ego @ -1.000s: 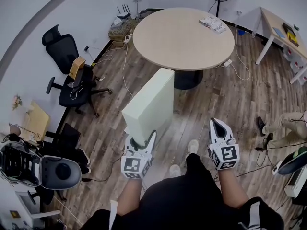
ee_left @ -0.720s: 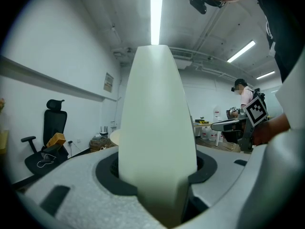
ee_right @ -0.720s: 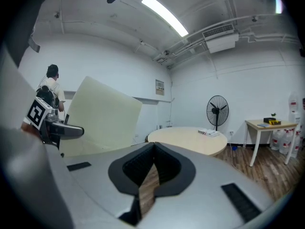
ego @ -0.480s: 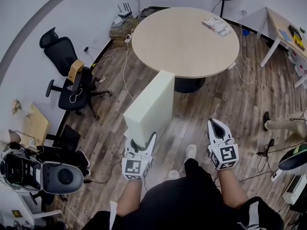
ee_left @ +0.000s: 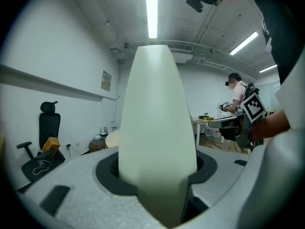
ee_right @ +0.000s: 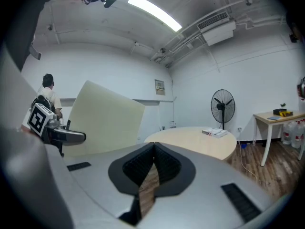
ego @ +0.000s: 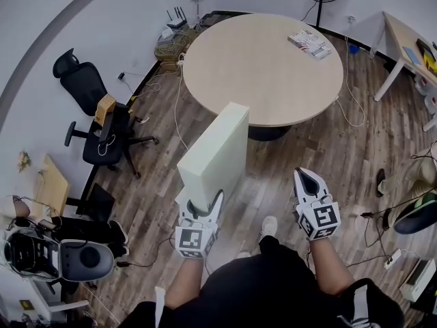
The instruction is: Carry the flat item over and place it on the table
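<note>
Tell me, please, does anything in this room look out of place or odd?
Mostly clutter: loose cables trail over the floor beside the round table, and a small cardboard box sits on the black office chair. The flat panel stands on edge, gripped at its near end by the left claw alone.

Bright, even indoor light fills every view. A strip lamp [ee_left: 151,11] at the top centre of the left gripper view is blown out to plain white, and a ceiling lamp [ee_right: 155,12] glares likewise in the upper middle of the right gripper view. Shadows are soft: a faint dark patch lies under the round counter [ego: 263,67] in the head view. Both gripper views have black rounded corners and strong fisheye bending, and the head view bows the wall [ego: 34,12] at upper left. The flat item [ee_left: 157,128], close to the lens, looks soft, while the far room is sharp.
</note>
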Action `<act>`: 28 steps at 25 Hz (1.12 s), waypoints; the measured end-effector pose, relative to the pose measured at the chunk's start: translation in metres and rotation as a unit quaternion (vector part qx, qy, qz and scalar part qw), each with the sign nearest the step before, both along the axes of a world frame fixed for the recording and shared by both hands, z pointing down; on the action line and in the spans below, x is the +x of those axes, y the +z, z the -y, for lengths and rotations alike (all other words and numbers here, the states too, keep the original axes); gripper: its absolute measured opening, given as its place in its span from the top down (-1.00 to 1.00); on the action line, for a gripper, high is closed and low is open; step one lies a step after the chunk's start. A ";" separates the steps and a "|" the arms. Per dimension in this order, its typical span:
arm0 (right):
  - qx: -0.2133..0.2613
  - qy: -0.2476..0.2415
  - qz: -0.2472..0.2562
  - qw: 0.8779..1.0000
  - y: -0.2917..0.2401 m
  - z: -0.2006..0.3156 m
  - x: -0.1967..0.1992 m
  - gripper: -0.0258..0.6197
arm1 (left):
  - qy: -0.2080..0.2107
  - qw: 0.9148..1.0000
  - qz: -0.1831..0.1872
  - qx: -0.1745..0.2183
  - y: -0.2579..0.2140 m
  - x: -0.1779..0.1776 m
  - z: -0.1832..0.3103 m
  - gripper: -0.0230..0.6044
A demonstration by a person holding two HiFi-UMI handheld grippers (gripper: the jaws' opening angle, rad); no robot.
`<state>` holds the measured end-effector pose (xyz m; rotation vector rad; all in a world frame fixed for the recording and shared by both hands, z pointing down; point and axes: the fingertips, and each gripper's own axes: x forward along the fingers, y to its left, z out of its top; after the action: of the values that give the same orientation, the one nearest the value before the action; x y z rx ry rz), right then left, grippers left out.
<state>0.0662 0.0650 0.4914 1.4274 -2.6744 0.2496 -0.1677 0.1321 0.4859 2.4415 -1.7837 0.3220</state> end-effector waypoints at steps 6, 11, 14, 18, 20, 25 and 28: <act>-0.005 -0.010 0.001 1.000 0.007 0.034 0.011 0.92 | -0.003 1.000 0.004 -0.001 0.000 0.013 0.033 0.15; -0.004 -0.021 0.000 1.000 0.009 0.059 0.019 0.92 | -0.009 1.000 0.000 -0.004 0.002 0.024 0.055 0.15; -0.001 -0.028 0.001 1.000 0.006 0.070 0.024 0.92 | -0.014 1.000 -0.004 -0.001 0.000 0.031 0.066 0.16; 0.003 -0.037 0.000 0.999 0.007 0.085 0.029 0.92 | -0.030 0.999 -0.019 0.001 0.003 0.035 0.080 0.16; 0.004 -0.037 0.001 0.999 0.006 0.091 0.035 0.92 | -0.030 0.999 -0.017 0.001 0.003 0.039 0.086 0.16; 0.003 -0.037 -0.005 0.999 0.012 0.110 0.039 0.92 | -0.026 1.000 -0.011 0.013 -0.006 0.043 0.107 0.16; -0.002 -0.034 -0.005 0.999 0.017 0.123 0.039 0.92 | -0.029 0.999 -0.009 0.014 -0.005 0.039 0.121 0.16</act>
<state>0.1051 -0.0584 0.5089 1.3290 -2.7072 0.2428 -0.1284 0.0111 0.4810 2.3973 -1.8609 0.2711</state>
